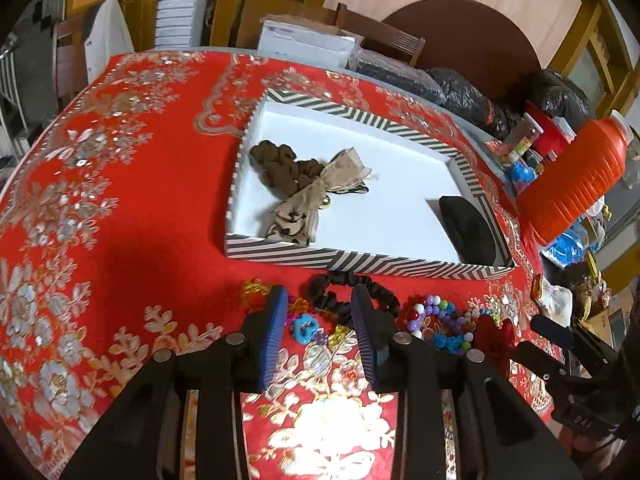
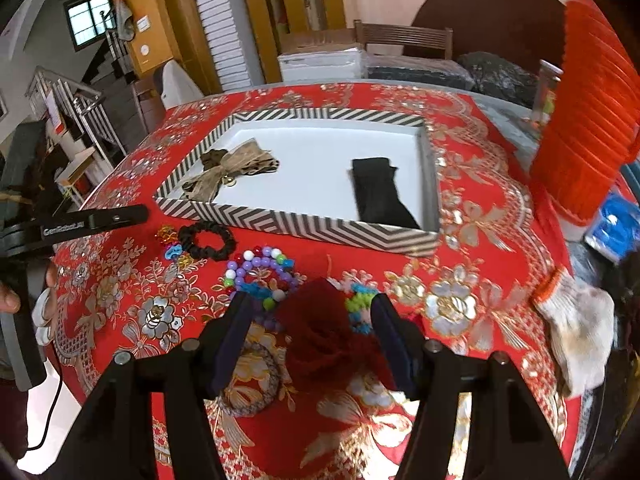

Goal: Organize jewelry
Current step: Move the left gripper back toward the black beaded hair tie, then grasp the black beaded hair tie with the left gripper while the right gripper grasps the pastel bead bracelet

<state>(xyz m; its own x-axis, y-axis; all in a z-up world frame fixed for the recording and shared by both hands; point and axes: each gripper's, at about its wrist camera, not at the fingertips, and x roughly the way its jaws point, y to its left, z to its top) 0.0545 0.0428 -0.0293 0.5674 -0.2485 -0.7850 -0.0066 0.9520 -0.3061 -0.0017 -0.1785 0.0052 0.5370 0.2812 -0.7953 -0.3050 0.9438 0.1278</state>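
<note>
The red scrunchie (image 2: 320, 332) is framed between the wide-open right tongs (image 2: 310, 312); the left tongs (image 1: 320, 300) are held wide, empty.

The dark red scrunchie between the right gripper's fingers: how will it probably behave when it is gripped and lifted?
The dark red scrunchie looks like gathered, ruffled fabric, so it will probably squash softly and hang floppy. It seems light and unlikely to roll or break. The open right gripper straddles it; beaded bracelets lie close, so one could perhaps snag.

Black gripper (image 1: 320, 312) frames; ribbed blue jaws
</note>
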